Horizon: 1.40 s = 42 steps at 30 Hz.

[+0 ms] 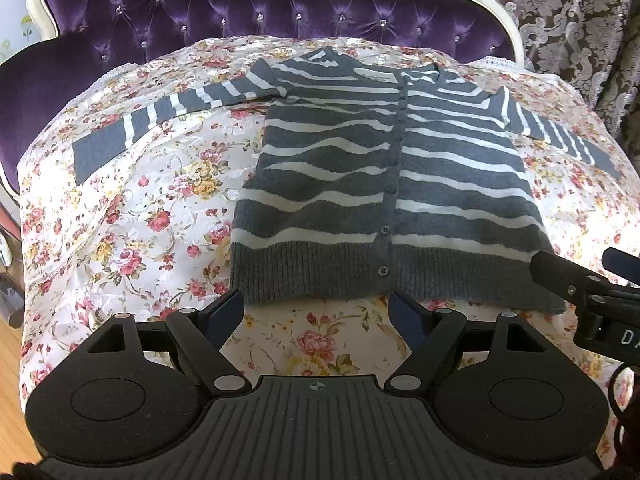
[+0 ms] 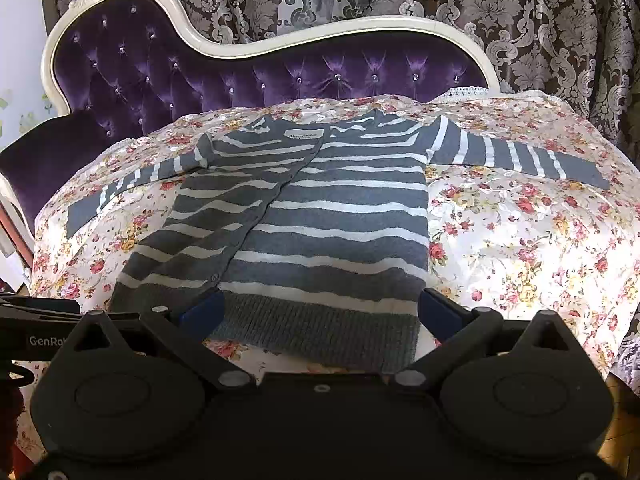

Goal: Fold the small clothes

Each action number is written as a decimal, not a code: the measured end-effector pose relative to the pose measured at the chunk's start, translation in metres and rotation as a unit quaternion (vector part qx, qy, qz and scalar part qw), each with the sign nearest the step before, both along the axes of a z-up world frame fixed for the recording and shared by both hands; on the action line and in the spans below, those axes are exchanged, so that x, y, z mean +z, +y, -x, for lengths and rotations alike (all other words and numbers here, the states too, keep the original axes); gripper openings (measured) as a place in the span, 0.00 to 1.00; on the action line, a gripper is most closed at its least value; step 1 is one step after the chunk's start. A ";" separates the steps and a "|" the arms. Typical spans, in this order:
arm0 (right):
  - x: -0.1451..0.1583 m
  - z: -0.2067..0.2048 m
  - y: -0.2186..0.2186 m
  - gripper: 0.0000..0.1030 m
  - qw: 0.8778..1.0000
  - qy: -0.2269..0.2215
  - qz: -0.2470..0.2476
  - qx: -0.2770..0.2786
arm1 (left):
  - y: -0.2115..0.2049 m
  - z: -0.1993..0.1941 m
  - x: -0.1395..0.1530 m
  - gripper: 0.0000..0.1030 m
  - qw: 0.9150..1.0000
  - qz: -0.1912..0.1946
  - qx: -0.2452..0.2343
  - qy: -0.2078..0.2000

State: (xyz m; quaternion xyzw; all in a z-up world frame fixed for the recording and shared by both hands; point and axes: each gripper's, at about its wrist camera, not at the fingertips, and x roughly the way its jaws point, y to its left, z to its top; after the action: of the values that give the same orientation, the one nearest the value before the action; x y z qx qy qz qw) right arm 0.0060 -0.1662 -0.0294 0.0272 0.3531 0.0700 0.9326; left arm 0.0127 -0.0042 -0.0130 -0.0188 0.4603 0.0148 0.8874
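Observation:
A grey cardigan with white stripes (image 1: pixel 384 168) lies flat and buttoned on a floral cloth (image 1: pixel 132 216), both sleeves spread out sideways. It also shows in the right wrist view (image 2: pixel 304 224). My left gripper (image 1: pixel 318 304) is open and empty, just in front of the ribbed hem, left of the button line. My right gripper (image 2: pixel 320 308) is open and empty, its fingers straddling the hem's right part from above. The right gripper's finger shows at the right edge of the left wrist view (image 1: pixel 568 280).
The floral cloth (image 2: pixel 520 240) covers the seat of a purple tufted sofa (image 1: pixel 160 12) with a white frame (image 2: pixel 280 46). Patterned curtains (image 2: pixel 520 12) hang behind. Wooden floor (image 1: pixel 10 368) shows at the lower left.

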 end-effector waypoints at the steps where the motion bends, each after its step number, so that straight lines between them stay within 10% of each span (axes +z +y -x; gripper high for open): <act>1: 0.000 0.000 0.000 0.99 1.000 0.001 0.000 0.000 | 0.000 0.000 0.000 0.76 1.000 0.000 0.000 0.001; 21: 0.019 -0.033 -0.016 0.99 0.998 0.010 -0.056 0.009 | 0.001 -0.026 0.018 0.76 1.000 -0.008 -0.020 -0.023; 35: 0.064 -0.095 -0.071 0.99 0.989 -0.035 -0.144 -0.007 | 0.017 -0.080 0.083 0.77 0.979 0.103 -0.065 -0.163; 42: 0.041 -0.139 -0.121 0.99 0.975 -0.043 -0.209 -0.066 | 0.000 -0.139 0.071 0.77 0.981 0.032 -0.045 -0.187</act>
State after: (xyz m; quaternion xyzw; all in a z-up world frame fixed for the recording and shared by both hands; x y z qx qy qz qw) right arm 0.1452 -0.2877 0.0112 0.2418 0.2873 0.0816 0.9232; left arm 0.1519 -0.0042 0.0578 -0.0287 0.2865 -0.0437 0.9567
